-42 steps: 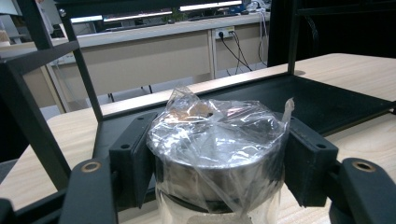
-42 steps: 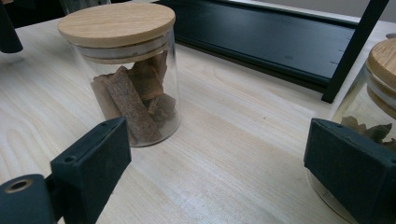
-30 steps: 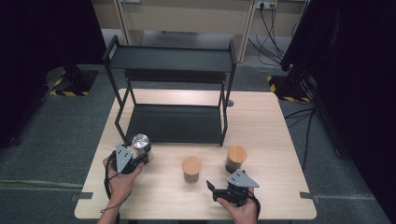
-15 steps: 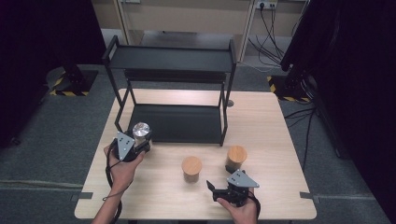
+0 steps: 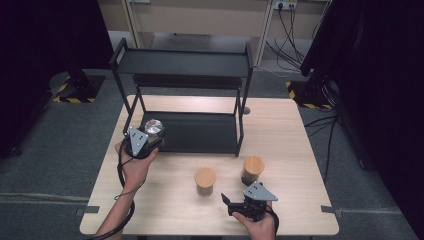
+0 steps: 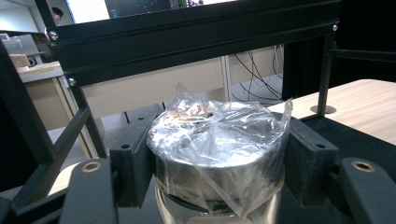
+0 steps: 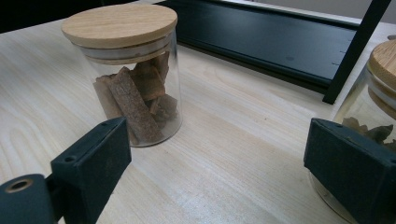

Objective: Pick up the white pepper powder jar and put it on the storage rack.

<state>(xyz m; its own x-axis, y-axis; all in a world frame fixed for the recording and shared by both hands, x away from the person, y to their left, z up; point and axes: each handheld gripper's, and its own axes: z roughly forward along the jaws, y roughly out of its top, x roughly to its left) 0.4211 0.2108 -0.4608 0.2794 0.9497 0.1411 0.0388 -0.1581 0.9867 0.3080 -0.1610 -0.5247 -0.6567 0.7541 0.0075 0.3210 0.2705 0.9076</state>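
Note:
My left gripper (image 5: 150,134) is shut on a metal-lidded jar wrapped in clear film (image 5: 154,126). It holds the jar at the front left corner of the black two-tier rack (image 5: 185,62), just over the edge of the lower shelf (image 5: 200,132). In the left gripper view both pads (image 6: 135,163) press the film-wrapped jar (image 6: 215,135), with the rack's top shelf (image 6: 196,32) above it. My right gripper (image 5: 244,199) rests open near the table's front edge. It faces the gap between two glass jars with wooden lids: a cinnamon jar (image 7: 128,70) and another jar (image 7: 378,88).
The wooden table (image 5: 300,130) carries the rack at its back. The two wooden-lidded jars (image 5: 205,180) (image 5: 253,169) stand in front of the rack's right half. Dark curtains and cables lie beyond the table. Bare wood lies to the right of the rack.
My left hand has lifted the film-wrapped jar and carried it away from the person, up to the rack's lower shelf. The right gripper and both wooden-lidded jars have stayed put.

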